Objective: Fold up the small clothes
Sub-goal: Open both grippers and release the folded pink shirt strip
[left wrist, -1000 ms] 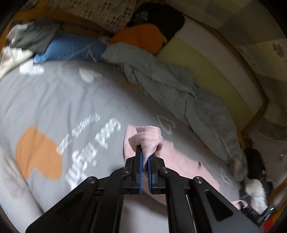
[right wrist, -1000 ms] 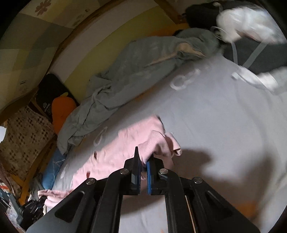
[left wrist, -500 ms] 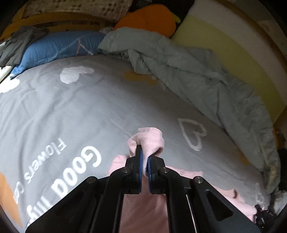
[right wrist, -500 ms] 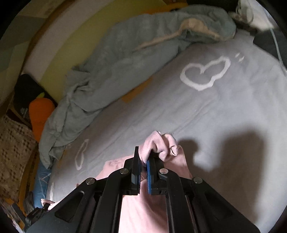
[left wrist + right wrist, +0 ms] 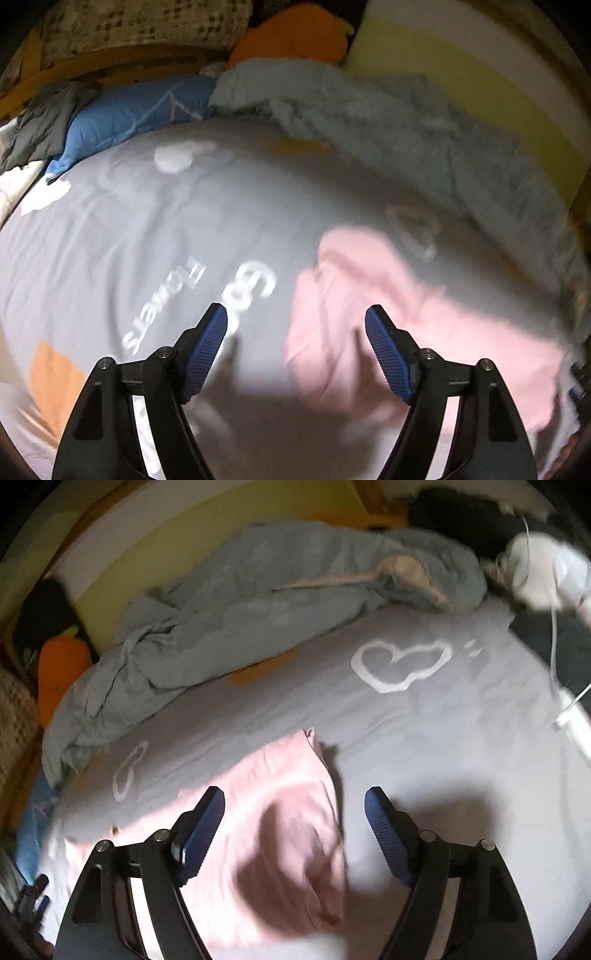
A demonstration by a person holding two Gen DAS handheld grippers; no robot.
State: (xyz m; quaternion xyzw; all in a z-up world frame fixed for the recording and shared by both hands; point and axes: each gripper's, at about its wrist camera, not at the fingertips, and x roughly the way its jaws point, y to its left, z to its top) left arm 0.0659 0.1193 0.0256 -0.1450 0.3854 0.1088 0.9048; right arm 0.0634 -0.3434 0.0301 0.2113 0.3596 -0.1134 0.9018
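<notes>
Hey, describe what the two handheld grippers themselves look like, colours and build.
The left gripper and right gripper look identical: matte black angular frames with cut-out openings and small silver screws at the joints. Each finger ends in a blue ribbed pad. No cables, markings, hands or sleeves show in either wrist view.

Each tool (image 5: 295, 332) (image 5: 294, 812) has 2 black arms (silver screws) tipped with ribbed blue pads.

A plain pink garment (image 5: 369, 295) lies on the grey bed sheet (image 5: 443, 738) printed with white heart outlines, beside a grey-green quilt (image 5: 258, 609).
</notes>
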